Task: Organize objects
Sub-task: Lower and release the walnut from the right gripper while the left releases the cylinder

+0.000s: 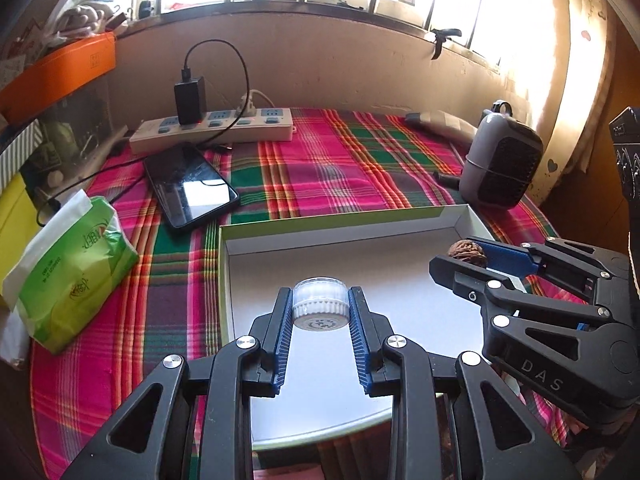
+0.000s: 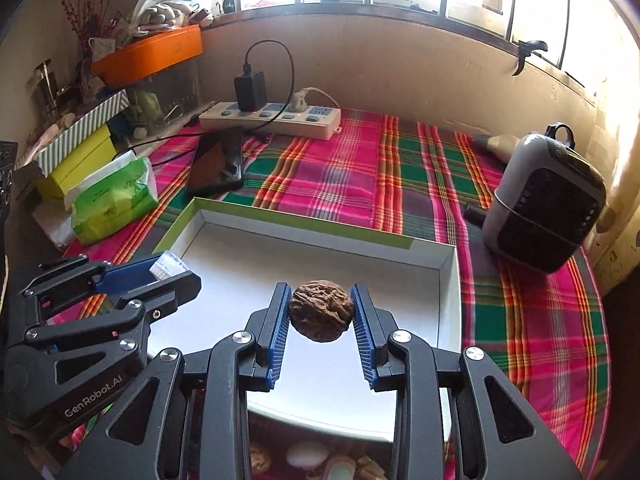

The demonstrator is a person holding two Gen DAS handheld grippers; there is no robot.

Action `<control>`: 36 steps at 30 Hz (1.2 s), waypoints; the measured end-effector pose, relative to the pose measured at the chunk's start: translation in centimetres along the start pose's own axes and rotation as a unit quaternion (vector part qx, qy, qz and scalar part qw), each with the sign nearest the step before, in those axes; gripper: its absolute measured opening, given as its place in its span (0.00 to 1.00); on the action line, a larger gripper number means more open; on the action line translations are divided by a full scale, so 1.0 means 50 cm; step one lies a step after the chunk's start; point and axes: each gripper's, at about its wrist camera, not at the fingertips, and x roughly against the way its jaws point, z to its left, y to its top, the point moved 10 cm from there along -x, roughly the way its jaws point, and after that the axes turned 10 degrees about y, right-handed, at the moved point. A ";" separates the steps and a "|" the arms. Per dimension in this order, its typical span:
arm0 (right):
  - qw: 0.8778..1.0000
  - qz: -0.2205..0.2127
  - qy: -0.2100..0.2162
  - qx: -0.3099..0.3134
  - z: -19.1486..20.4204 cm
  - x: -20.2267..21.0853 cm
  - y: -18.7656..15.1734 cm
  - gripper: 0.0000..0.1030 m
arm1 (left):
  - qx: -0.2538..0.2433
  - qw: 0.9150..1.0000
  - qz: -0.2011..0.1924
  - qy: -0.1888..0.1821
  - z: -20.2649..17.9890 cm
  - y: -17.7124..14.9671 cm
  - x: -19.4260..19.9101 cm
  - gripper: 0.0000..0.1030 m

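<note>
Gripping a small jar (image 1: 320, 304), the left tongs (image 1: 320, 308) hover over the white box (image 1: 340, 220) beside the right tongs (image 2: 321, 312), clenched on a walnut (image 2: 321, 312).

The left claw (image 1: 320, 308) is gripping a small clear jar (image 1: 319, 303) over the white box (image 1: 400, 224); to the right, the right claw (image 1: 466, 259) is pinching a walnut (image 1: 466, 249).

A home windowsill corner: plaid tablecloth (image 1: 360, 160), power strip (image 1: 212, 128), tissue pack (image 1: 76, 272), cluttered shelves.
</note>
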 end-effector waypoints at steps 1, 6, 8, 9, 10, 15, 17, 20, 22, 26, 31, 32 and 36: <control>1.000 0.003 0.002 -0.002 -0.003 -0.008 0.002 0.31 | 0.003 1.000 0.006 0.000 0.002 0.003 -0.010 0.25; 1.000 0.021 0.003 -0.010 -0.018 -0.044 0.010 0.31 | 0.010 1.000 0.018 -0.001 0.006 0.014 -0.041 0.25; 1.000 0.026 0.003 -0.011 -0.022 -0.055 0.013 0.31 | 0.012 1.000 0.022 0.001 0.011 0.018 -0.051 0.25; 1.000 0.029 0.003 -0.012 -0.024 -0.060 0.015 0.31 | 0.009 1.000 0.023 0.002 0.011 0.019 -0.055 0.25; 0.999 0.029 0.003 -0.014 -0.026 -0.063 0.017 0.31 | 0.006 1.000 0.025 0.005 0.011 0.020 -0.060 0.25; 0.999 0.037 0.001 -0.012 -0.033 -0.082 0.022 0.31 | -0.002 0.999 0.034 0.009 0.010 0.020 -0.079 0.25; 0.999 0.041 0.000 -0.013 -0.035 -0.089 0.021 0.31 | -0.004 0.999 0.037 0.010 0.009 0.019 -0.085 0.25; 0.999 0.043 -0.002 -0.010 -0.036 -0.096 0.021 0.31 | -0.003 0.999 0.043 0.013 0.012 0.015 -0.096 0.25; 0.999 0.044 -0.002 -0.011 -0.036 -0.101 0.021 0.31 | 0.000 0.999 0.047 0.014 0.014 0.013 -0.100 0.25; 0.999 0.048 0.001 -0.013 -0.036 -0.111 0.018 0.31 | -0.004 0.999 0.044 0.017 0.014 0.015 -0.102 0.25; 0.998 0.052 0.001 -0.017 -0.041 -0.122 0.014 0.31 | -0.007 0.999 0.043 0.019 0.013 0.017 -0.105 0.25; 0.998 0.054 0.000 -0.019 -0.043 -0.124 0.013 0.31 | -0.008 0.999 0.042 0.019 0.014 0.018 -0.105 0.25; 0.998 0.053 -0.009 -0.021 -0.048 -0.126 0.014 0.31 | -0.009 0.999 0.042 0.019 0.012 0.019 -0.107 0.25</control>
